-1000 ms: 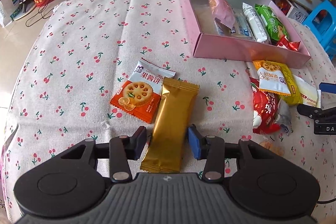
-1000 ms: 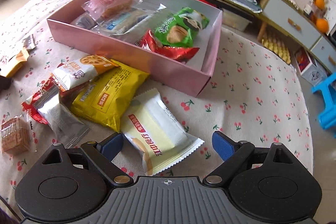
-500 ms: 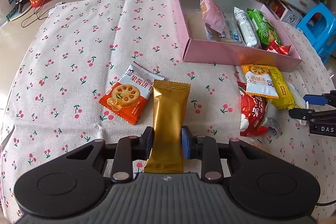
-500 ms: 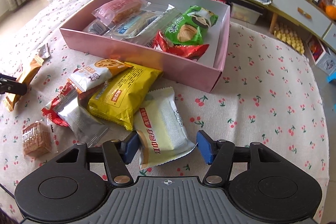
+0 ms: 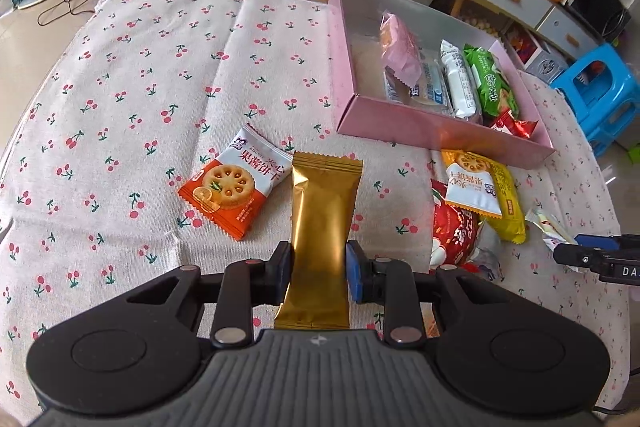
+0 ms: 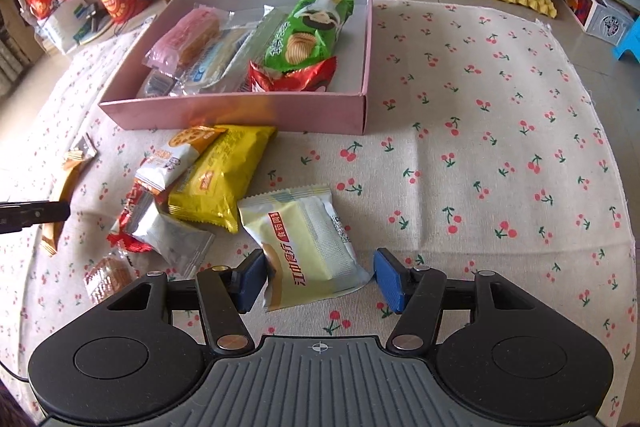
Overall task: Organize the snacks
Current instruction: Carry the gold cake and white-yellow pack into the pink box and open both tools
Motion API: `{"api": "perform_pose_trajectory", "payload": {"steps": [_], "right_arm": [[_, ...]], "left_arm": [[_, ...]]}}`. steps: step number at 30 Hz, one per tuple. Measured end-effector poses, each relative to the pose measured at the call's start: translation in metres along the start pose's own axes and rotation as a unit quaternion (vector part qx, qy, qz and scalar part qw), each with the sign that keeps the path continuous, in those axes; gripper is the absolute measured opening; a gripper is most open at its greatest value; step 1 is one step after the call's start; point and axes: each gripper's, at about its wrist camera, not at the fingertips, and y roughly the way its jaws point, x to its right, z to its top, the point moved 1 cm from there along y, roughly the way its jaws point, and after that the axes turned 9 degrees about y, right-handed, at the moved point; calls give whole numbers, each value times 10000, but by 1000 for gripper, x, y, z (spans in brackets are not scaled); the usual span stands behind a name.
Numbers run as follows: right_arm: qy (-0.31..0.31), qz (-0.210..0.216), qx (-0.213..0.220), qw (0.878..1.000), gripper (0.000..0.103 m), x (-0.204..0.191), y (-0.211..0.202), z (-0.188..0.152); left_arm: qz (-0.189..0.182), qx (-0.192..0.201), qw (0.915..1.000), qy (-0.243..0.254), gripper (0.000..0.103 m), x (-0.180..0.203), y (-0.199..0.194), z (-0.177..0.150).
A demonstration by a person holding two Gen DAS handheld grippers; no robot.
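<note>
Left wrist view showed the left tool (image 5: 319, 269) pinched on a gold packet (image 5: 323, 227) by its sides, presumably bound for the pink box (image 5: 432, 131). The right tool (image 6: 318, 279) straddled a pale packet (image 6: 306, 247) on the bench, jaws wide, not yet gripping it.

Hiding behind the left gripper's (image 5: 319, 265) housing: the near end of the gold packet (image 5: 322, 227). Lying half buried under the yellow bag (image 6: 224, 177), beside the pink box (image 6: 240, 111): a red packet (image 6: 130, 211), print unreadable. Being cut off at the left edge of the right wrist view: the left gripper's fingers (image 6: 34, 215). Blurring beyond reading: small text on the pale packet (image 6: 308, 247) between the right gripper's (image 6: 316, 281) fingers.
</note>
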Motion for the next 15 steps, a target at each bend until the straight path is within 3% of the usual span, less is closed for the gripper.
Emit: {"api": "perform_pose_trajectory", "payload": {"steps": [15], "right_arm": [[723, 609, 322, 9950, 58, -1, -27, 9]], "left_arm": [[-126, 406, 9989, -176, 26, 12, -11, 17]]}}
